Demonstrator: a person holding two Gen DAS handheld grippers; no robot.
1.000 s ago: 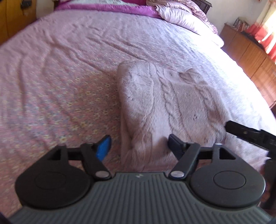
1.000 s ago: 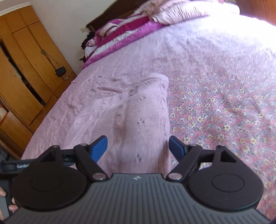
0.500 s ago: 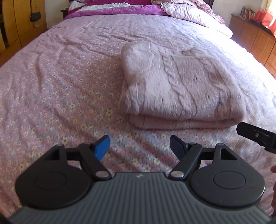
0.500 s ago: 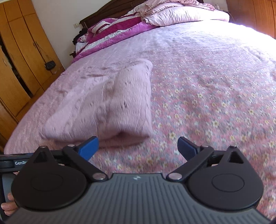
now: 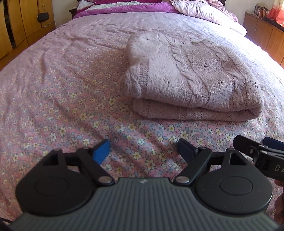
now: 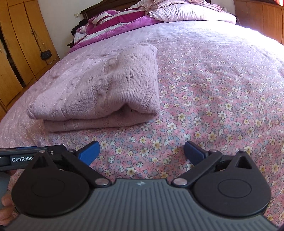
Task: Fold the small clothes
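A pale pink cable-knit sweater [image 5: 191, 78] lies folded in a thick rectangle on the flowered pink bedspread [image 5: 62, 110]; the right wrist view shows the sweater [image 6: 99, 88] from its other side, with a gap under its top fold. My left gripper [image 5: 144, 151] hovers over bare bedspread a little in front of the sweater, its jaws opening and nothing between them. My right gripper [image 6: 142, 151] also stands short of the sweater, wide open and empty. Each gripper shows at the edge of the other's view, the right gripper [image 5: 262, 152] and the left gripper [image 6: 32, 156].
Pillows and a magenta quilt [image 6: 113, 19] are piled at the head of the bed. Wooden wardrobe doors [image 6: 19, 49] stand along the left, with a small black bag [image 5: 43, 16] hanging there. A low wooden cabinet [image 5: 264, 32] runs along the right.
Both grippers have drawn back from the sweater and dropped lower; a second ago its edge lay between the fingers of each, now both are clear of it. Both grippers have opened wider.
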